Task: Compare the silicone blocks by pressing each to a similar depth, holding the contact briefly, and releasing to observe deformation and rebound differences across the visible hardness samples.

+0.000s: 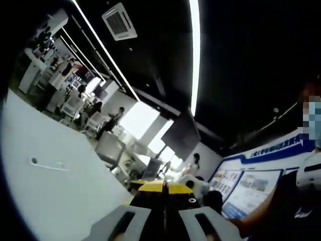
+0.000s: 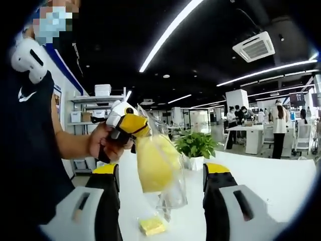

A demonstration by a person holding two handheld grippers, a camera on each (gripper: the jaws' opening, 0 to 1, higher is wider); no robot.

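Jaws of right gripper spread, empty; left gripper clamped on clear bag of yellow silicone blocks. One block lies unpressed on white table; pressing judged not begun.

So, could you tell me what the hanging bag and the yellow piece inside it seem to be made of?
The bag looks like thin clear plastic film: glossy, see-through, creased. The yellow piece inside looks matte and opaque, plausibly silicone, though look alone can't confirm it. The left gripper holds the bag's top.
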